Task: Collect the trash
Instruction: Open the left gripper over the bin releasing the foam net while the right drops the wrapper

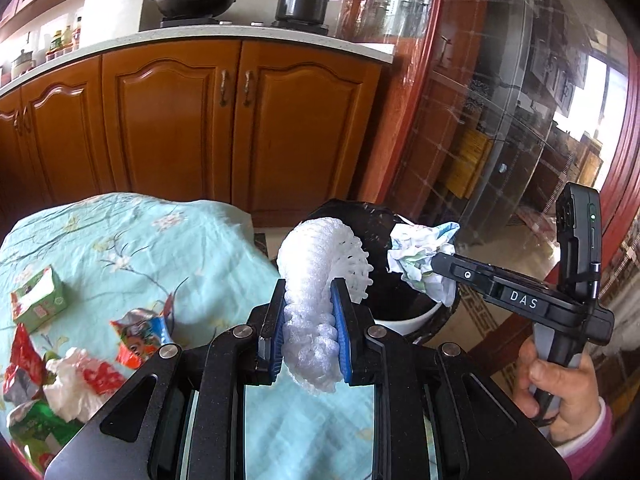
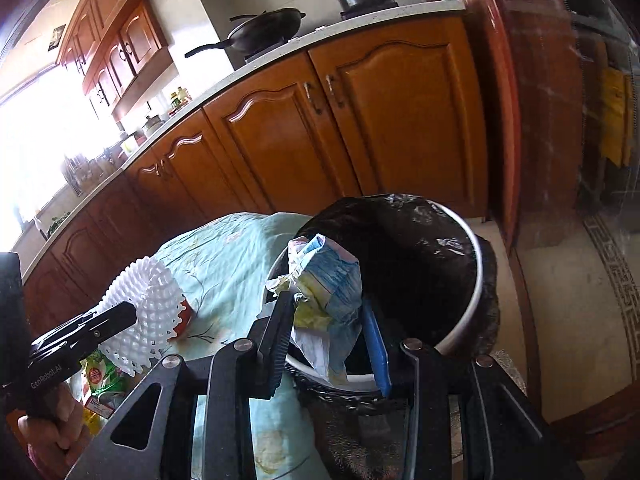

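Observation:
My left gripper (image 1: 308, 300) is shut on a white foam fruit net (image 1: 320, 264) and holds it above the table edge, just left of the trash bin (image 1: 404, 322). It also shows in the right wrist view (image 2: 148, 308). My right gripper (image 2: 326, 316) is shut on a crumpled blue, white and yellow wrapper (image 2: 328, 280) and holds it over the near rim of the white bin lined with a black bag (image 2: 472, 280). In the left wrist view the right gripper (image 1: 434, 266) carries the wrapper (image 1: 420, 256) above the bin.
The table wears a light blue flowered cloth (image 1: 140, 240). On it lie a green carton (image 1: 38, 300), colourful snack wrappers (image 1: 140, 336) and a white plastic bag (image 1: 76, 384). Wooden kitchen cabinets (image 1: 180, 120) stand behind, and a glass door (image 1: 500, 120) to the right.

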`<state>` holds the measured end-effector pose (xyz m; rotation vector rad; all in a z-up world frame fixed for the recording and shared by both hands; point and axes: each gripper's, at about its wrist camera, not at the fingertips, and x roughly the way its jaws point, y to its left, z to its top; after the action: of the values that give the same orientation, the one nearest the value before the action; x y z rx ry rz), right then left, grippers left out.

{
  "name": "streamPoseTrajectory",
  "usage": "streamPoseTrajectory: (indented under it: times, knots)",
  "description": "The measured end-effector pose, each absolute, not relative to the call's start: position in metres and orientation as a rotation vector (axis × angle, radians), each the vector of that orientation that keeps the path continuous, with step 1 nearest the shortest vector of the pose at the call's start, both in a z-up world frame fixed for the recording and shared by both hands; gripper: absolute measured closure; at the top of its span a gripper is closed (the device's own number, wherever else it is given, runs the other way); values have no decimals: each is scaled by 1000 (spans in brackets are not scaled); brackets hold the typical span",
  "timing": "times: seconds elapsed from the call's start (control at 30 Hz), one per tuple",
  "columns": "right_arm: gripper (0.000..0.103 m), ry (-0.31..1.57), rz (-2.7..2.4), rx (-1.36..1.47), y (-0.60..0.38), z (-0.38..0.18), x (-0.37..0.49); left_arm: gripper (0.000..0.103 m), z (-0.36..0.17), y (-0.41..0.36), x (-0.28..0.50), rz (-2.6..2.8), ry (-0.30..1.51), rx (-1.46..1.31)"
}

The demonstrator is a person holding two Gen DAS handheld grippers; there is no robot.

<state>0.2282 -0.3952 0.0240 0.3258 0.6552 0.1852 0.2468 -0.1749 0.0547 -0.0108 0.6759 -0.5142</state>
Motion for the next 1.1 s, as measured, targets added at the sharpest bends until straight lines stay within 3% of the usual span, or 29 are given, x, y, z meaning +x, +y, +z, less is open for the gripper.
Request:
streamPoseTrajectory:
  times: [0.67, 0.73, 0.8, 0.87, 1.1]
  knots:
    - [66, 696, 154, 336, -440, 15, 258, 80, 29, -257, 313, -575, 796, 52]
    - [63, 701, 152, 338, -441, 13, 261, 74, 25, -259, 316, -572, 814, 58]
    - [60, 708, 152, 341, -441, 12, 262, 54, 24, -261, 317, -567, 825, 55]
    - [53, 714, 157, 351, -442, 11, 263, 44, 24, -260, 317, -562, 826, 49]
    - [41, 693, 160, 372, -446, 14, 259, 37, 25, -248, 309, -554, 816, 26]
